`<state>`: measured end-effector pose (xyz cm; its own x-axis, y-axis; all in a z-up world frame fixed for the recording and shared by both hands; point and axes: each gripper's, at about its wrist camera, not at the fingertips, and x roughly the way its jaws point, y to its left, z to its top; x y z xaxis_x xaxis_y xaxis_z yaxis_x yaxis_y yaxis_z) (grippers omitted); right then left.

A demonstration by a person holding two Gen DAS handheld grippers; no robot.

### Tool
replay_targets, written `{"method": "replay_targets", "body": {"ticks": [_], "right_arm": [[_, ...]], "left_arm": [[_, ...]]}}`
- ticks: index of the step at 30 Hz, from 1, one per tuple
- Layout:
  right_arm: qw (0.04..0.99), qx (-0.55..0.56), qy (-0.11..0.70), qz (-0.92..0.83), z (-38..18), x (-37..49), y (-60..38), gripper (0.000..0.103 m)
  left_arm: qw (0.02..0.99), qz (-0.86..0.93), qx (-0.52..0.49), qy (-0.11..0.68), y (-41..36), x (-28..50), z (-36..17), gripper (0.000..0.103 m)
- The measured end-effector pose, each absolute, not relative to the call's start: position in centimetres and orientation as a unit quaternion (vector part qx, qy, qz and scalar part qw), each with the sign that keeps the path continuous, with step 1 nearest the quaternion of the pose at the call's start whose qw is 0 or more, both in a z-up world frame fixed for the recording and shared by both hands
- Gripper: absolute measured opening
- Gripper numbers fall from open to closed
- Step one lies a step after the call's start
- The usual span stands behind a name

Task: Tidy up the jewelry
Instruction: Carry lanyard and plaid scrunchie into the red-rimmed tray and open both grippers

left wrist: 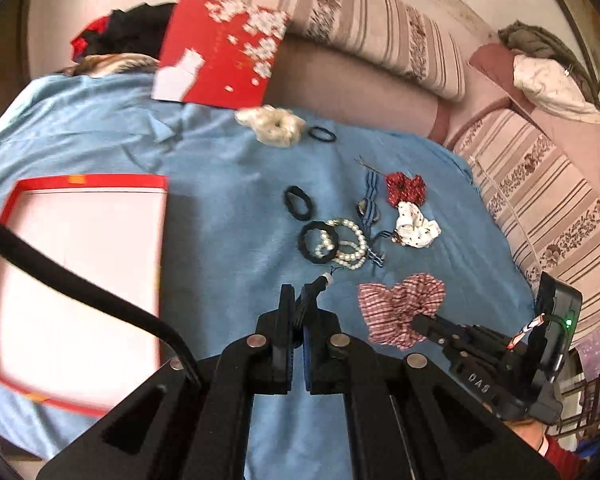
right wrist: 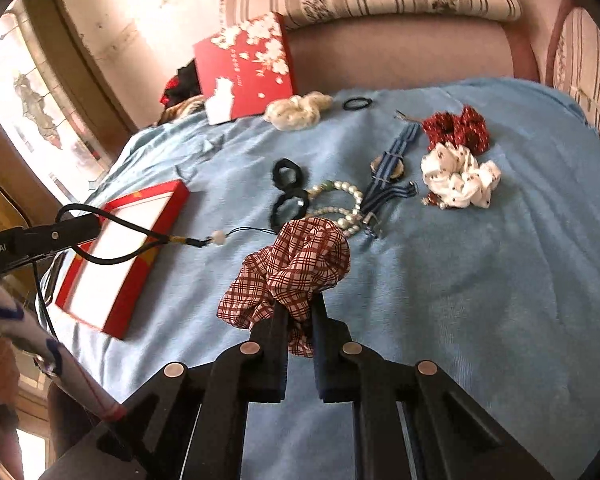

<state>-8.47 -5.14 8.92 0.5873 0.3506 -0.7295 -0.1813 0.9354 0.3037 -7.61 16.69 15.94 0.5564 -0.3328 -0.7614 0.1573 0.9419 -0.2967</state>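
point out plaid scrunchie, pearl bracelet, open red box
plaid scrunchie (right wrist: 300, 264): right wrist view, middle of the bunched fabric.
pearl bracelet (left wrist: 350, 240): left wrist view, bead loops at the centre.
open red box (right wrist: 168, 216): right wrist view, red side wall.

Between your tongs and the open red-rimmed box (right wrist: 120, 256) the blue blanket (right wrist: 480, 300) lies bare, so you can pass there. Ahead, the black hair ties (right wrist: 288, 204), white pearl bracelets (right wrist: 342, 208) and striped blue strap (right wrist: 384, 184) crowd the middle.
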Motion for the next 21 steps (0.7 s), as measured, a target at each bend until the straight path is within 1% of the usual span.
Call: {"method": "replay_targets", "body": {"ticks": [7, 10, 16, 21], "right_arm": [[0.883, 0.1, 0.419, 0.185, 11.4, -9.6, -2.7, 0.011], [0.877, 0.096, 0.419, 0.213, 12.5, -9.5, -0.3, 0.011], [0.858, 0.075, 0.423, 0.28, 13.9, -9.4, 6.6, 0.011], [0.838, 0.023, 0.439, 0.323, 12.9, -9.1, 14.5, 0.011]], "left_arm": [[0.905, -0.071, -0.103, 0.406, 23.5, -11.4, 19.2, 0.003], [0.912, -0.027, -0.091, 0.399, 26.5, -12.3, 19.3, 0.003], [0.902, 0.073, -0.093, 0.414, 33.7, -13.0, 16.9, 0.003], [0.883, 0.125, -0.104, 0.44, 39.0, -12.6, 13.6, 0.003]]}}
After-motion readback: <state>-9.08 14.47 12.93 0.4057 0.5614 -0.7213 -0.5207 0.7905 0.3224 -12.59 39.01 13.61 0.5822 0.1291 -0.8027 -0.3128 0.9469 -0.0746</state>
